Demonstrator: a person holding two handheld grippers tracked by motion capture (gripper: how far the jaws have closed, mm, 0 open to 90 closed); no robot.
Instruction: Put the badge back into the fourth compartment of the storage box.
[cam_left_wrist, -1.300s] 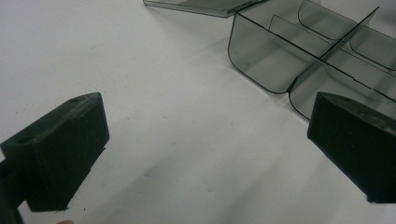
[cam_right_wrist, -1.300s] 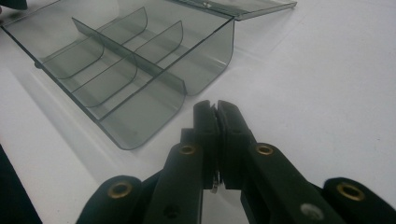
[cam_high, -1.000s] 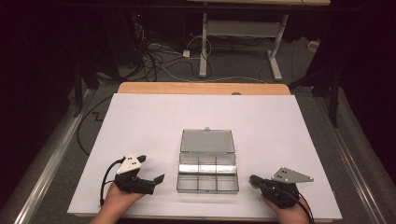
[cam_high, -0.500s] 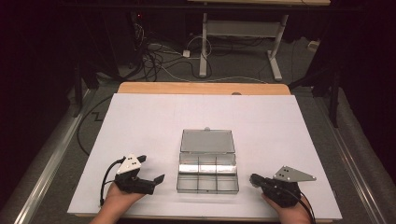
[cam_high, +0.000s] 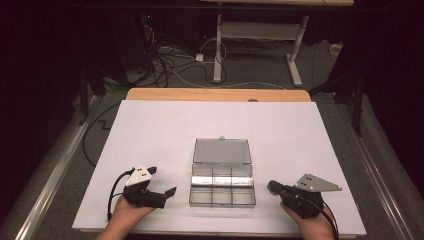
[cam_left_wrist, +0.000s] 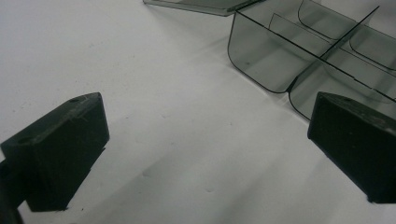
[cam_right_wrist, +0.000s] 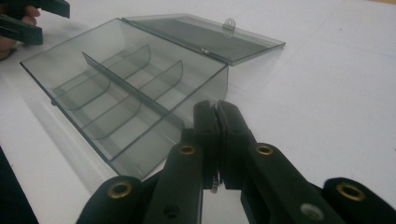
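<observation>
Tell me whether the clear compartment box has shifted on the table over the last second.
No. The clear compartment box sits in the same spot relative to the white table edges, lid open.

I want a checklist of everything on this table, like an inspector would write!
Surface: white table top, wooden edge at the far side.
Job's things: clear compartment box, open, lid laid flat behind it; compartments look empty.
Clutter: nothing seen.
Grippers: left gripper open, left of the box, holding nothing; right gripper shut, right of the box, nothing between its jaws.
Cables: black cable trails from the left gripper; loose cables on the floor beyond.
Surroundings: dark room, white table frame behind.
</observation>
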